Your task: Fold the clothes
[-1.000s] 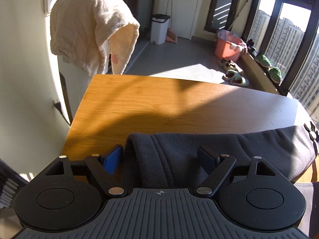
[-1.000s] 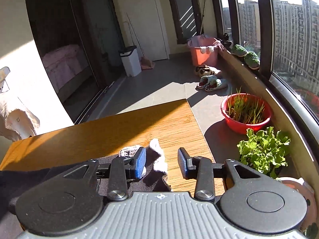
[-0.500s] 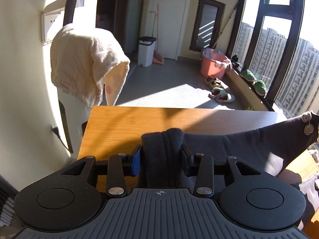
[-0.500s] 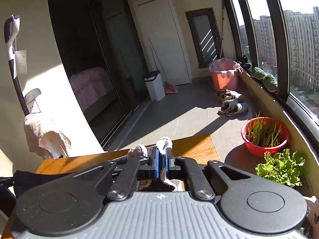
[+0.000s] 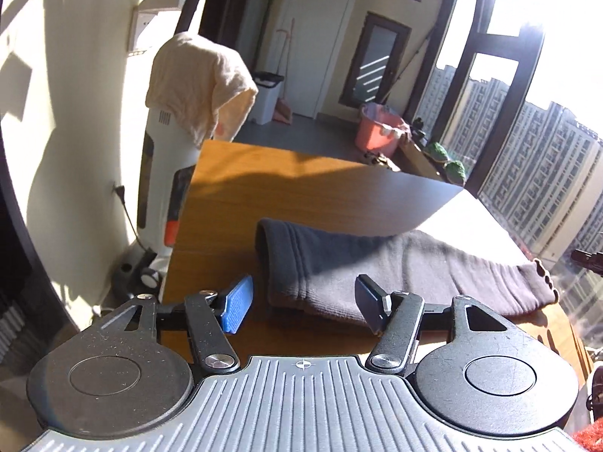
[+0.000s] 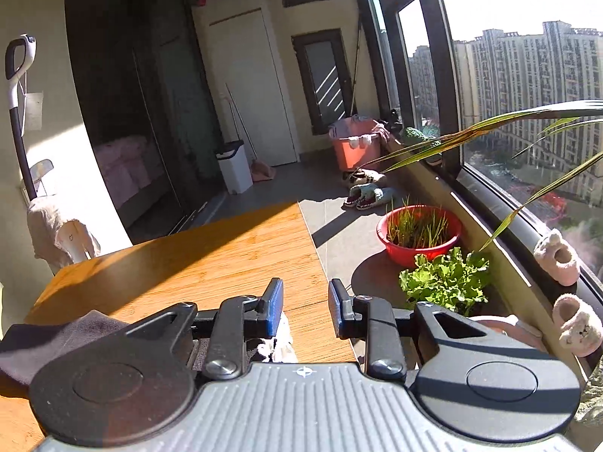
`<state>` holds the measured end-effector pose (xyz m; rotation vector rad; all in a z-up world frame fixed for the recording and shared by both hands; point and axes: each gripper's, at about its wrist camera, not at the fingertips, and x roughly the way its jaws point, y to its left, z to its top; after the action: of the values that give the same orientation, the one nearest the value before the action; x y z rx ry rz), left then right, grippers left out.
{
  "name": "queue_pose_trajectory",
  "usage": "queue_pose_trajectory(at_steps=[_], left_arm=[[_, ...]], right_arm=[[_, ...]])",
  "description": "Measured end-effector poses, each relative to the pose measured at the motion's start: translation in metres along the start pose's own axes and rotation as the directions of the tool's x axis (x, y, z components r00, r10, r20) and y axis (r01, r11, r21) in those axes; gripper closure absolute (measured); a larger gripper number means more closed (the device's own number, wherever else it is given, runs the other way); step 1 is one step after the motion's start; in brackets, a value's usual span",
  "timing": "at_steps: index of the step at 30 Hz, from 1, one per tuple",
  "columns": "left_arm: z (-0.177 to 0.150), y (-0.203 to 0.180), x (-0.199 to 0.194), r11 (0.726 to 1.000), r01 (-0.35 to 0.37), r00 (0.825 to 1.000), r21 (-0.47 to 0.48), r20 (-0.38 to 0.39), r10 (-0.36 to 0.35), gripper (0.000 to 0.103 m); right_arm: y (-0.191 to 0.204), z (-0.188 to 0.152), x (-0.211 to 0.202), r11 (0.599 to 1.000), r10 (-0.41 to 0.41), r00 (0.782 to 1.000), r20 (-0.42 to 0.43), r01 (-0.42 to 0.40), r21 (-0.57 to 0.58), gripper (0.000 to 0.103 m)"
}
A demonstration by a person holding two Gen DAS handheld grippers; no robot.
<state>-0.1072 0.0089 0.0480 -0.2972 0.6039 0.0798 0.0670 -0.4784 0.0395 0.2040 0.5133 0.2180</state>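
Looked about one fold in: dark grey garment (image 5: 395,275) doubled flat on the wooden table (image 5: 286,180) at 12 o'clock, left gripper (image 5: 303,303) wide open and empty, right gripper (image 6: 305,310) parted and empty too, further folds probably left.

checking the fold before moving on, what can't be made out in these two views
- Left wrist view: the near edge of the dark garment is hidden behind the open left tool; sun glare washes out the table at its far right.
- Right wrist view: most of the garment, with its white-trimmed end, lies under the open right tool body, so what kind of garment it is and how it is folded cannot be told.
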Motion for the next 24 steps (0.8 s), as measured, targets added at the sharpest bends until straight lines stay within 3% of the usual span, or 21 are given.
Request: queue_pose_trajectory(at_steps=[3,5,7,9,10,12,16,18,20,22,24], left_arm=[[0.003,-0.002,0.014,1.0,-0.008,1.0,-0.028,0.002,0.008,0.018],[0.002,-0.006,0.029,0.999,-0.015,1.0,-0.036,-0.011,0.015,0.014],[-0.001,-0.01,0.046,0.999,-0.043,0.999,-0.023,-0.019,0.043,0.009],[-0.004,-0.017,0.059,0.997,-0.069,0.997,0.023,-0.024,0.07,0.012],[-0.005,-0.02,0.062,0.997,-0.065,0.997,0.032,-0.029,0.066,0.018],[-0.005,-0.023,0.065,0.997,-0.058,0.998,0.042,-0.033,0.06,0.022],[0.001,-0.028,0.049,0.997,-0.065,0.998,0.044,0.024,0.064,0.018],[0.004,-0.031,0.038,0.997,-0.07,0.996,0.044,0.06,0.068,0.013],[0.007,-0.036,0.029,0.997,-0.058,0.995,0.05,0.086,0.054,0.011],[0.007,-0.049,0.018,0.997,-0.011,0.994,0.07,0.112,0.004,0.006],[0.007,-0.062,0.015,0.994,0.055,0.993,0.09,0.103,-0.065,0.004]], right_arm=[[0.01,-0.013,0.006,0.999,0.05,0.998,-0.045,-0.05,-0.003,0.06],[0.021,-0.027,0.018,0.998,0.049,0.995,-0.091,-0.051,-0.021,0.044],[0.031,-0.04,0.03,0.997,0.042,0.99,-0.133,-0.05,-0.057,0.043],[0.047,-0.047,0.036,0.988,0.057,0.986,-0.157,-0.078,-0.132,0.069],[0.054,-0.046,0.036,0.981,0.061,0.986,-0.153,-0.088,-0.174,0.093],[0.069,-0.032,0.029,0.962,0.092,0.99,-0.105,-0.115,-0.246,0.096],[0.072,0.008,0.008,0.954,0.136,0.991,0.005,-0.129,-0.269,0.096],[0.067,0.009,0.011,0.956,0.1,0.995,0.008,-0.094,-0.279,0.096],[0.055,-0.003,0.024,0.965,0.057,0.997,-0.055,-0.069,-0.251,0.095],[0.043,-0.023,0.037,0.974,-0.009,0.992,-0.126,-0.019,-0.224,0.094],[0.033,-0.042,0.04,0.962,-0.125,0.985,-0.123,0.09,-0.256,0.094]])
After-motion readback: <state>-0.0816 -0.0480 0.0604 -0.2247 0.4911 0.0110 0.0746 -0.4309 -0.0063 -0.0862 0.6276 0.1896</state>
